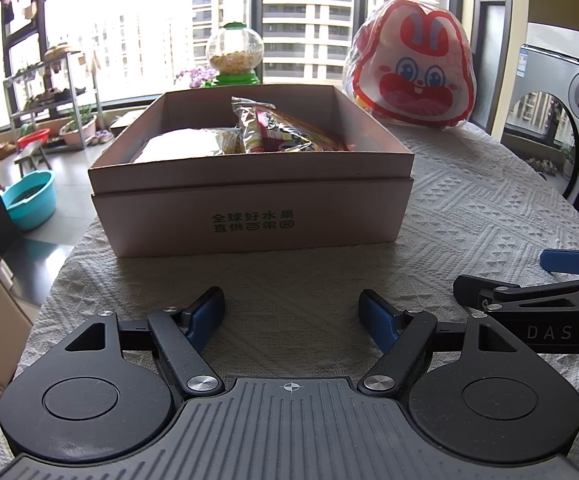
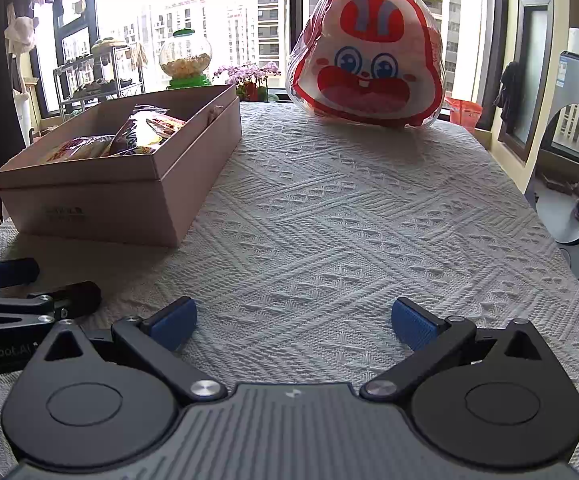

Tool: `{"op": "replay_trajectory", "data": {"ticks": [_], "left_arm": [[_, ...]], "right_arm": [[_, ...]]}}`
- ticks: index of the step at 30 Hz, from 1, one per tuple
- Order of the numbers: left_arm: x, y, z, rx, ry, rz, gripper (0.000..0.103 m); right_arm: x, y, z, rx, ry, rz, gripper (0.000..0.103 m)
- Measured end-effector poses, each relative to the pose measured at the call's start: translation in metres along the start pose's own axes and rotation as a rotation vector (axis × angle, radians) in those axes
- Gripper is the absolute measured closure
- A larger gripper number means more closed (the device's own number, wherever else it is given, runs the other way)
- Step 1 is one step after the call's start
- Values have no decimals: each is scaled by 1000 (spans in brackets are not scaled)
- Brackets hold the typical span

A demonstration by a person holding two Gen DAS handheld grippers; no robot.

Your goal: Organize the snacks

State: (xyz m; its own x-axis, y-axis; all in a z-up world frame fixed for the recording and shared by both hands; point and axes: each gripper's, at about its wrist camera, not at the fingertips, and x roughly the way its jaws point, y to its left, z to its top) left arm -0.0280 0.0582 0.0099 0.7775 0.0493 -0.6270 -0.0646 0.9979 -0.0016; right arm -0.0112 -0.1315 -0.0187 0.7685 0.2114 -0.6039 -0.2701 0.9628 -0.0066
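A pink cardboard box with green print stands on the table ahead of my left gripper; it also shows at the left of the right wrist view. Several snack packets lie inside it, also seen in the right wrist view. A large red-and-white rabbit-face bag stands at the table's far end, right of the box in the left wrist view. Both grippers are open and empty, low over the cloth. My right gripper is right of the left one.
A white textured cloth covers the table. A candy dispenser with a green base stands behind the box. A washing machine is at the right, a teal basin and plant rack on the floor at the left.
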Motion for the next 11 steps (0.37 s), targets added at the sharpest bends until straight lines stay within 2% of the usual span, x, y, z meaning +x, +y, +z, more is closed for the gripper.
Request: {"op": "replay_trajectory", "data": {"ticks": [11], "left_arm": [[-1,1,1,-2,-1,-13,24]], "right_arm": [[0,0,0,-1,0,-1,0]]}}
